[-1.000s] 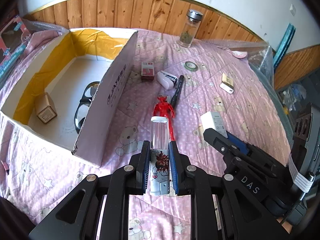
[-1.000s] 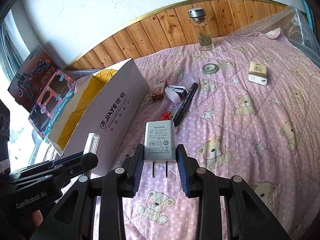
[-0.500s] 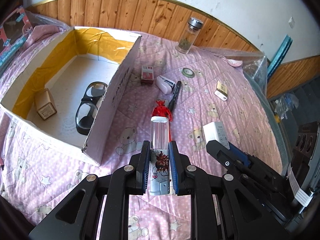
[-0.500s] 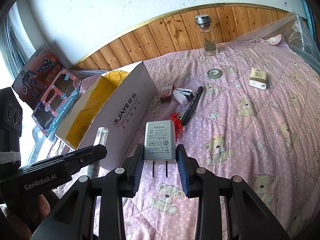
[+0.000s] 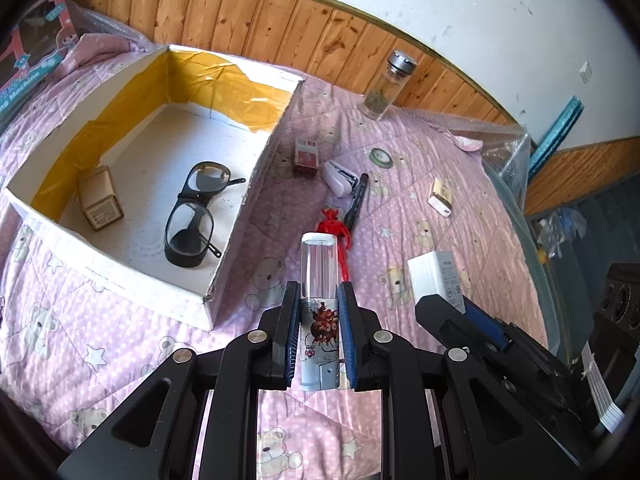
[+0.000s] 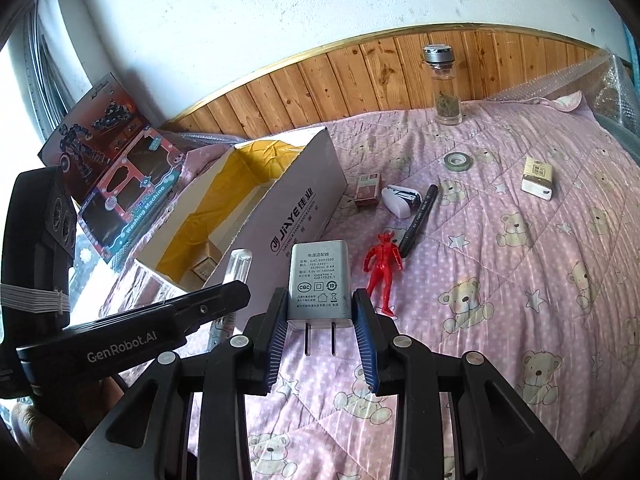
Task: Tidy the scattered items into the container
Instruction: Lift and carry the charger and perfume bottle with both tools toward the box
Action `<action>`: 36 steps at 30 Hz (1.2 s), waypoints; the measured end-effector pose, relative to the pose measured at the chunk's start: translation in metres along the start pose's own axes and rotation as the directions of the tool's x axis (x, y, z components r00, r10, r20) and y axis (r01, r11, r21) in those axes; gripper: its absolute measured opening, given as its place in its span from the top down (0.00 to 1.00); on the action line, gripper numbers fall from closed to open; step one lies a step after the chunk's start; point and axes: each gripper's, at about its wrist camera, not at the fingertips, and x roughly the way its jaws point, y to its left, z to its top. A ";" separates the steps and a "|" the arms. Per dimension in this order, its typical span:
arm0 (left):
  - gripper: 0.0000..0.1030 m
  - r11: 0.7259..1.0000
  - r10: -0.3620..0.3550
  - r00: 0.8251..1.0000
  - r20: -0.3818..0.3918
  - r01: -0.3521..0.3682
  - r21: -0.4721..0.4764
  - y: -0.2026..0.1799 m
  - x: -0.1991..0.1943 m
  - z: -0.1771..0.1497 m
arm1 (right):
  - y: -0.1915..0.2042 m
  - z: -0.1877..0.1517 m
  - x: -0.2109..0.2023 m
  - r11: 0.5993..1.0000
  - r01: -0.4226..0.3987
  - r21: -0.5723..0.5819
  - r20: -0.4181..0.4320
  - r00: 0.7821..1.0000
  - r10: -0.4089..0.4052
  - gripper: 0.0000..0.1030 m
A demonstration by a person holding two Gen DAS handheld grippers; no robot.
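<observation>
Both grippers are carrying loads: the left gripper is clenching a clear tube, the right gripper a charger. Next, each needs carrying over the box, upper left, and releasing.

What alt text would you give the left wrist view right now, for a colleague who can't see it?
The left gripper clamps a clear tube with a printed label above a pink bear-print bedspread. To its left an open cardboard box holds black glasses and a small carton; a red figure, marker and other items lie beyond.
</observation>
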 end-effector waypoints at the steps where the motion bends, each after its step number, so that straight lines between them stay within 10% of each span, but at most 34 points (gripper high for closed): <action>1: 0.81 1.000 -0.003 1.000 0.001 0.003 -0.005 0.002 -0.001 0.000 | 0.003 0.000 0.000 1.000 -0.002 -0.004 -0.001 1.000 0.002 0.67; 36: 0.81 0.990 -0.023 0.997 0.074 0.033 -0.135 0.075 -0.029 0.031 | 0.075 0.016 0.013 0.992 -0.037 -0.117 -0.012 0.999 0.036 0.67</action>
